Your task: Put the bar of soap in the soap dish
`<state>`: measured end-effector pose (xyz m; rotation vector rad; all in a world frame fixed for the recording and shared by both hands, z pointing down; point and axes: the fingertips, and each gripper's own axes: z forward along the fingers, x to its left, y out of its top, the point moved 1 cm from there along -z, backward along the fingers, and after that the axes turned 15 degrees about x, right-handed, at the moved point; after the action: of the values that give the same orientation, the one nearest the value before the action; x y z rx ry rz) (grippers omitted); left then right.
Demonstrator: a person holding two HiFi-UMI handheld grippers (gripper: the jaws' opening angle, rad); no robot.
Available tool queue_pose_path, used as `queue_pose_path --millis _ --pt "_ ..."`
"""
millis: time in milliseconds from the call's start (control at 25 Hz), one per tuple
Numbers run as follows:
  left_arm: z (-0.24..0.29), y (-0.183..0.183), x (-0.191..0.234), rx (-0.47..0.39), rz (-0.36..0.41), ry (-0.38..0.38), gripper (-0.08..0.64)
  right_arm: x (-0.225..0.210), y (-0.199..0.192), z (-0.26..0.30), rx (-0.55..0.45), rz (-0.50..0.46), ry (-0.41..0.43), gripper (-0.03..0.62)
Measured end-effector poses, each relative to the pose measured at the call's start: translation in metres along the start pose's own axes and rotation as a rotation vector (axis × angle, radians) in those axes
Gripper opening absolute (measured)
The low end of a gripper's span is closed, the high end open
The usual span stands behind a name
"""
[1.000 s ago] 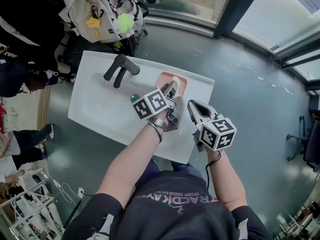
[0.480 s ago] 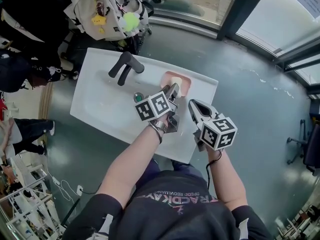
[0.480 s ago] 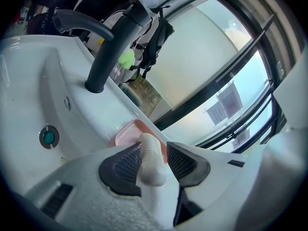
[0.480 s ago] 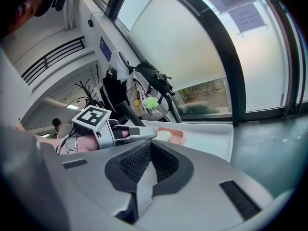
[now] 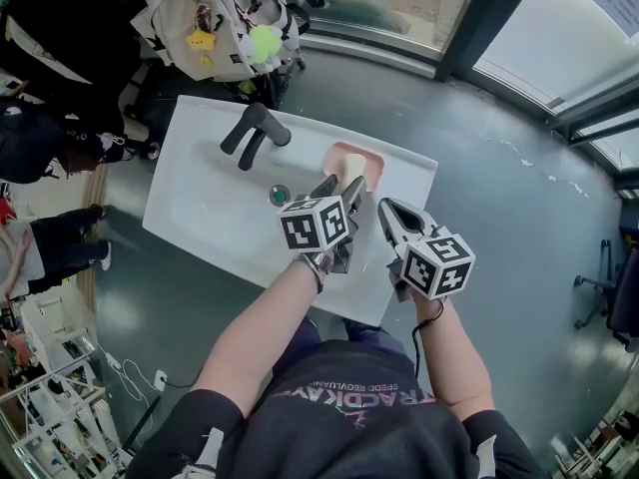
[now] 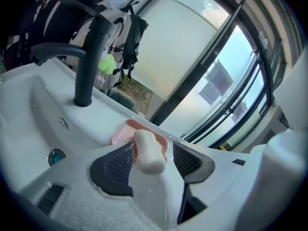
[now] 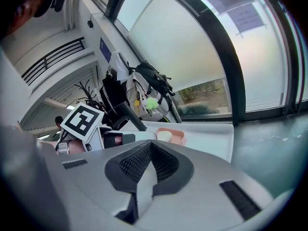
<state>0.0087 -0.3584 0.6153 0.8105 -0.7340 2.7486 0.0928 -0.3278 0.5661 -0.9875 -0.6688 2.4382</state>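
Observation:
A cream bar of soap [image 6: 148,150] stands between the jaws of my left gripper [image 6: 153,153], its far end over the pink soap dish [image 6: 126,130]. The jaws are opening: the soap leans by the left pad and a clear gap shows at the right pad. In the head view the soap [image 5: 352,165] rests at the dish [image 5: 371,158] on the white sink's far right corner, with the left gripper [image 5: 337,190] just in front of it. My right gripper [image 5: 391,213] hovers beside it at the sink's right edge, shut and empty [image 7: 150,150].
A black faucet [image 5: 252,133] stands at the back of the white sink [image 5: 200,218], and a teal drain [image 5: 280,195] sits in the basin. A backpack [image 5: 215,18] and a person [image 5: 40,138] are beyond the sink. Grey floor surrounds it.
My left gripper has rolled about its own axis and its jaws have spread apart, loosening from the soap. The right gripper has stayed where it was.

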Motion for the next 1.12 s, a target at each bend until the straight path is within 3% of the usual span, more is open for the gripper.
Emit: queue_pose_path --millis 440,840,1120 --pt "0.025 -0.017 -0.008 0.113 0.388 0.236 0.273 -0.008 -0.006 -0.009 -0.011 0.019 -0.019 0.009" --pt "0.023 -0.02 0.0 0.114 0.404 0.279 0.242 -0.011 -0.006 -0.01 -0.017 0.025 -0.018 0.009" --pt "0.017 -0.017 0.008 0.095 0.374 0.29 0.235 -0.009 -0.004 -0.009 -0.016 0.02 -0.011 0.009"
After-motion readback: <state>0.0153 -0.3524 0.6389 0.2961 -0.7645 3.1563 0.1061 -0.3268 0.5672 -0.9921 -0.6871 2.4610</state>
